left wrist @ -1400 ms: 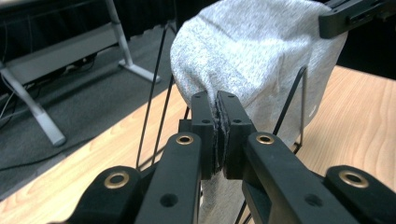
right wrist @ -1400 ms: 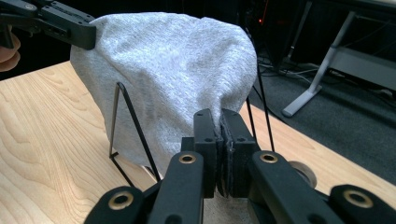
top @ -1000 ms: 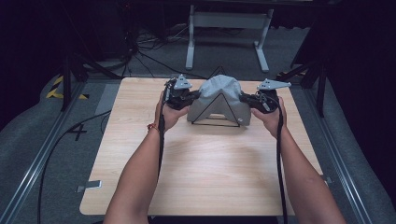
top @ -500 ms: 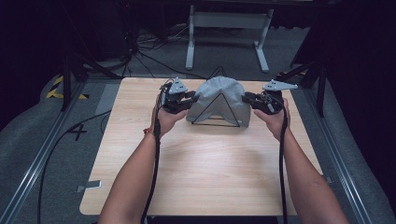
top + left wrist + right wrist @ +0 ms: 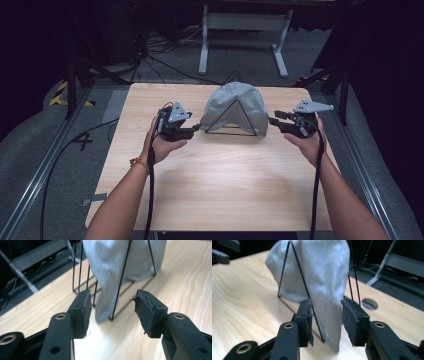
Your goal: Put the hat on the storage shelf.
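Note:
A grey cloth [image 5: 235,106] lies draped over a black wire triangular rack [image 5: 231,120] at the back middle of the wooden table [image 5: 215,185]. My left gripper [image 5: 196,130] sits just left of the rack, and its jaws have just been opening. In the left gripper view, the left gripper [image 5: 113,300] faces the cloth's [image 5: 117,262] hanging edge and the rack's wires [image 5: 120,290] ahead, with nothing pressed between the pads. My right gripper [image 5: 274,120] is close to the cloth's right side and has also just been opening. The right gripper [image 5: 327,307] stands apart around the cloth's [image 5: 322,270] lower corner without pinching it.
A round cable hole [image 5: 370,304] is cut in the tabletop beyond the rack. A white metal stand [image 5: 243,22] and loose cables lie on the floor behind the table. Metal rails run along both sides of the table, and a cable trails from each gripper.
Both grippers were closed at the cloth's two sides. They have let go, opened, and drawn outward, the left to the left and the right to the right. The cloth rests on the rack.

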